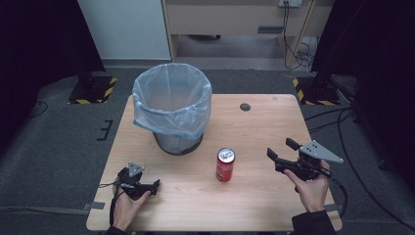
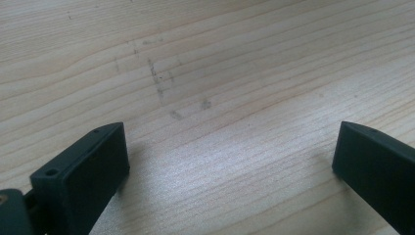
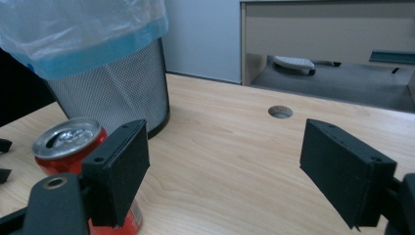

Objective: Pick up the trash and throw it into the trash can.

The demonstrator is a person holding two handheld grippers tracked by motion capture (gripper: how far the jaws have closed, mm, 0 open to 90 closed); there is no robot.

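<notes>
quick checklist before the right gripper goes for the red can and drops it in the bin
1. Right gripper open: ok, jaws spread wide.
2. Red aluminium soda can upright on the light wooden table: ok.
3. Can between the right jaws: not ok, it sits off to one side in the right gripper view.
4. Black mesh bin with a pale blue plastic liner open at the top: ok.
5. Left gripper apart from the can: ok, it is open and low over bare wood.
6. Can full or empty: cannot tell.
</notes>
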